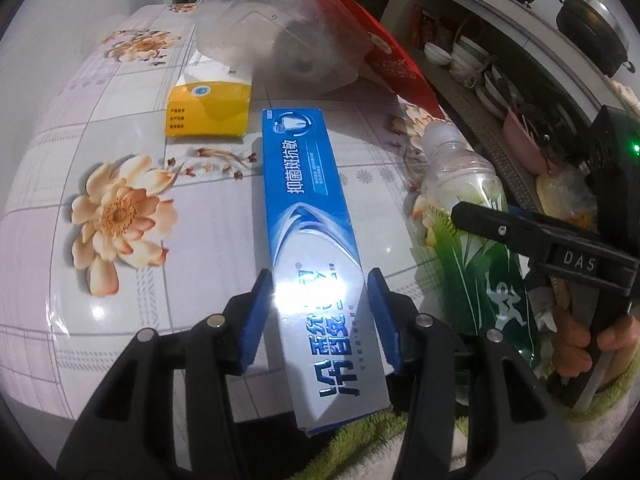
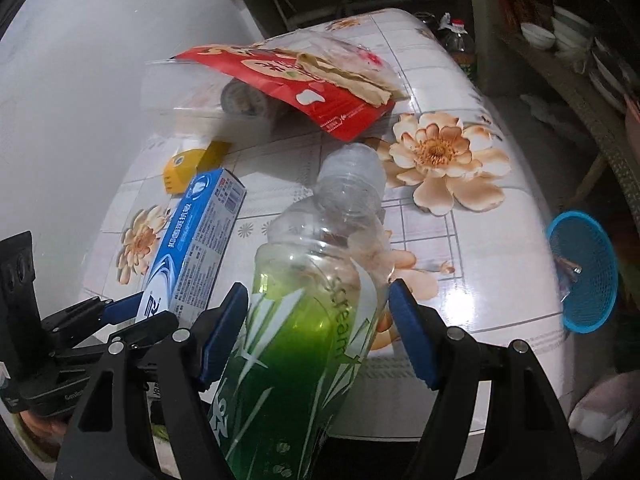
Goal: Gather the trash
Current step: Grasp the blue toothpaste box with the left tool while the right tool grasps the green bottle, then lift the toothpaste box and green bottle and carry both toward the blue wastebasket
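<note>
We look down on a table (image 1: 60, 184) covered in glossy floral oilcloth, its big peach blossoms catching the light. At its far side a clear plastic container (image 1: 280, 36) lies tipped with a roll of tissue inside it, and a red snack bag (image 2: 304, 92) rests across its top. Off the table's edge on the right-hand view, a blue mesh basket (image 2: 584, 272) sits lower down, well apart from the clutter.

In the right gripper (image 2: 320, 336) we carry a clear plastic bottle (image 2: 316, 280) with a green label and no cap, its mouth pointing away over the table; the blue fingers (image 2: 412, 340) clamp its labelled body from both sides.

In the left gripper (image 1: 320, 316) we hold a blue toothpaste box (image 1: 308, 216), long and narrow, its far end stretching out above the table. The blue-padded fingers (image 1: 256, 320) press on its two long edges near the close end. From the left view the bottle rides just beside the box, on its right.

A smaller yellow carton (image 1: 208, 108) lies flat on the table beyond the toothpaste box, just in front of the clear container.

A hand (image 1: 580, 344) shows at the right gripper's handle.
</note>
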The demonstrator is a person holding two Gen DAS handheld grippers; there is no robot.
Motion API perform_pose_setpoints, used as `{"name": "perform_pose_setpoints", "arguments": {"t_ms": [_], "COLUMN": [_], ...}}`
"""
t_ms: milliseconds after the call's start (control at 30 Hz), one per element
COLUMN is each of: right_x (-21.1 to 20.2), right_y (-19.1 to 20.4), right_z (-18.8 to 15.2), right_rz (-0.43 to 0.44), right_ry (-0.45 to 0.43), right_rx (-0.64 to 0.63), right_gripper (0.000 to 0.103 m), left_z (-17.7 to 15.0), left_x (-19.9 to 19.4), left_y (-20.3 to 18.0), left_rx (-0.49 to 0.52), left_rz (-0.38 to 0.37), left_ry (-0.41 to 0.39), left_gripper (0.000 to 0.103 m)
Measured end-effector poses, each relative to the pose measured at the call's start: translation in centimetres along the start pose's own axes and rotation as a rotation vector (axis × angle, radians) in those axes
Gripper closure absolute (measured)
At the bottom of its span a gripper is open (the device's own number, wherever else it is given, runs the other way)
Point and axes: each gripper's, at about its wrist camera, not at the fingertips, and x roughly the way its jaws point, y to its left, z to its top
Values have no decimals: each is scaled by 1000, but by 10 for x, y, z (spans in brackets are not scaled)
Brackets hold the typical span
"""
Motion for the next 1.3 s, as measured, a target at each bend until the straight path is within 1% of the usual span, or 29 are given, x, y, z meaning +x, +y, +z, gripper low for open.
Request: {"name": "perform_pose_setpoints", "arguments": {"t_ms": [167,333,433,533,633,767,1300], "right_x": [12,10,7,8,10,10,9], "right_y": [-4,-11,-14,-14,-14,-13,-23], "right_z": [-1,-1,-1,0,-1,-1,-1], "right_rz": [-6,7,18,25,33,32,75], "right_ry": [22,9,7,10,16,16,28], "right_rx": [36,69,84,88,90,88,121], "right_gripper": [33,33,34,37,37,37,38], "left_z": [7,15,21,27,33,36,32], "left_x": [12,20,25,29,33,37,35], "left_y": [3,2,2,0,-1,-2,-8], "left_rx": [-5,2,8,23,34,33,62], "left_rz": [13,34,55,87,126,135,155], "left_ry": [19,17,9,-1,-11,-3,-22], "left_gripper": [53,53,53,53,53,55,57]}}
